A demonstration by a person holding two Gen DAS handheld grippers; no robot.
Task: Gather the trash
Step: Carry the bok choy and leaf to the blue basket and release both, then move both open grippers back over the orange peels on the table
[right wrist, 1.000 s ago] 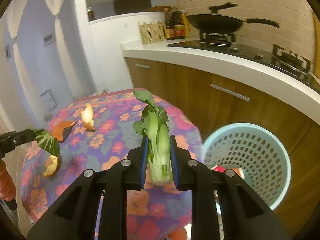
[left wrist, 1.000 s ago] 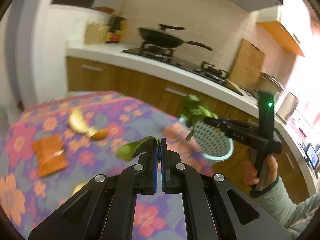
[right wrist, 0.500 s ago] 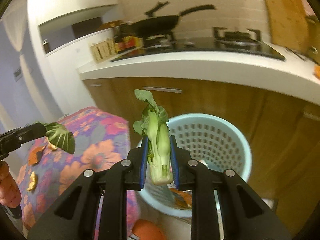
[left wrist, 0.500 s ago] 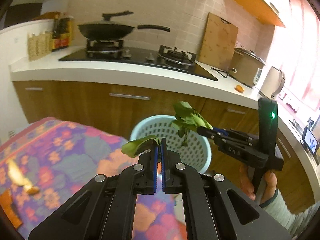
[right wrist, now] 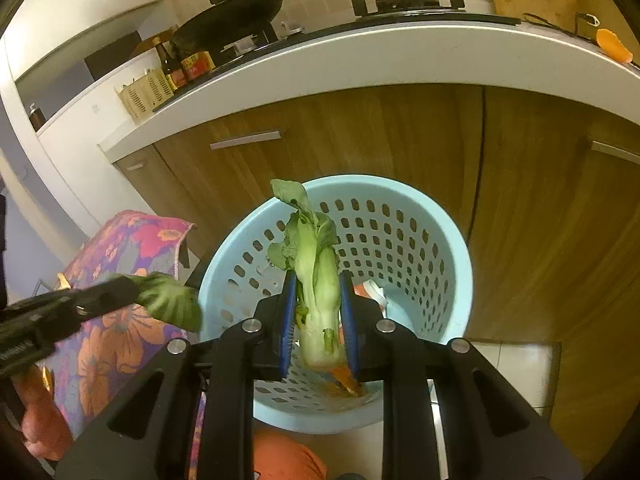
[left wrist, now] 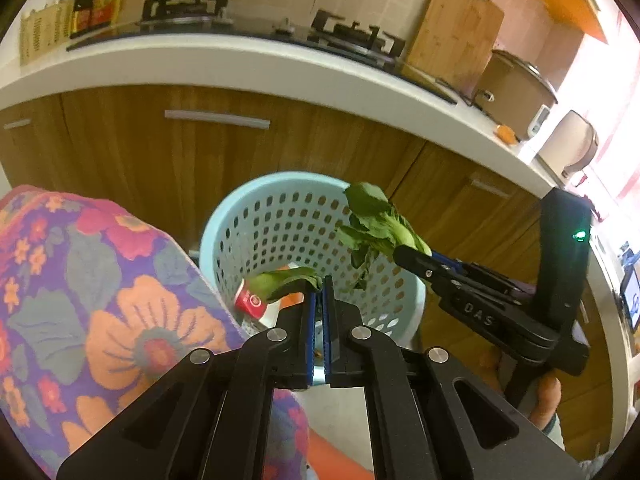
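Over the blue basket [right wrist: 448, 240], the right gripper [right wrist: 318, 320] is clenching a bok choy [right wrist: 316, 276] by its firm stalk. The left gripper [left wrist: 319, 312] is pinching a limp leaf [left wrist: 286, 282], probably light and easily torn, just above the rim.

The basket's [right wrist: 448, 240] open mouth lies clear below and ahead of the right claw [right wrist: 318, 300]. Wooden cabinets [right wrist: 360, 140] wall off the space beyond, while the flowered tabletop [right wrist: 120, 248] crowds its left.

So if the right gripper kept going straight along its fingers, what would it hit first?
Probably the light blue basket: the right gripper, shut on the bok choy, points into its open mouth, so likely the trash at the bottom or the far wall; depth is unclear.
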